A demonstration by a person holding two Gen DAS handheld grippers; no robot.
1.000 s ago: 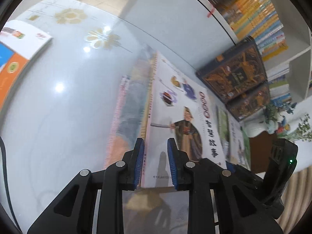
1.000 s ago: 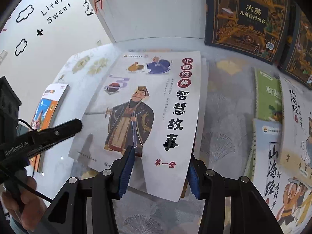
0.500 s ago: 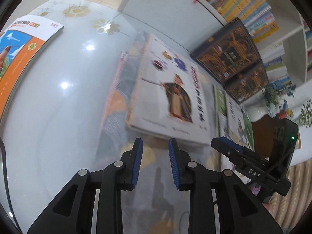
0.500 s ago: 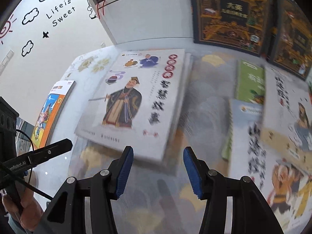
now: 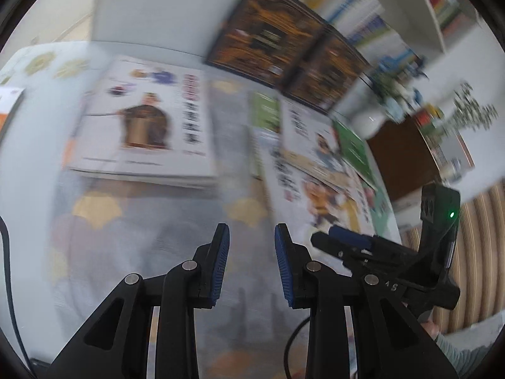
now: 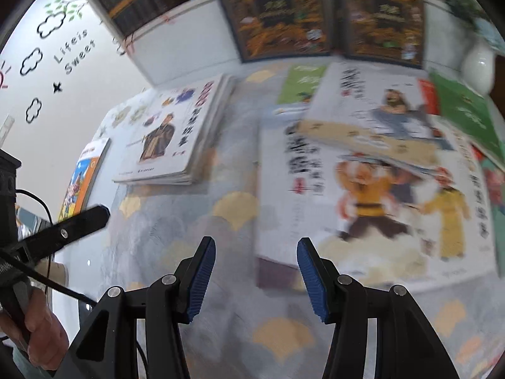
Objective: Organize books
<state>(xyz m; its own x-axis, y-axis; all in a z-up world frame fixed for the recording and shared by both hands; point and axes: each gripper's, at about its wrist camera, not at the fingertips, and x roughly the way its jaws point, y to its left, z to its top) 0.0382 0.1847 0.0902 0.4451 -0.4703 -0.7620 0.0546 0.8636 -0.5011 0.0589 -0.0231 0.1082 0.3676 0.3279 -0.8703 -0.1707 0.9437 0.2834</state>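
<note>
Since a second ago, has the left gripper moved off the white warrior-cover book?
Yes. The left gripper has backed off the white warrior-cover book toward the near table edge; its jaws, just opening, hold nothing, and the book lies flat below the dark upright books.

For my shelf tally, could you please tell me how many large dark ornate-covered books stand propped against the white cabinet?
2: the left dark ornate book and the right dark ornate book stand side by side at the table's back edge. More may sit outside the frame.
</note>
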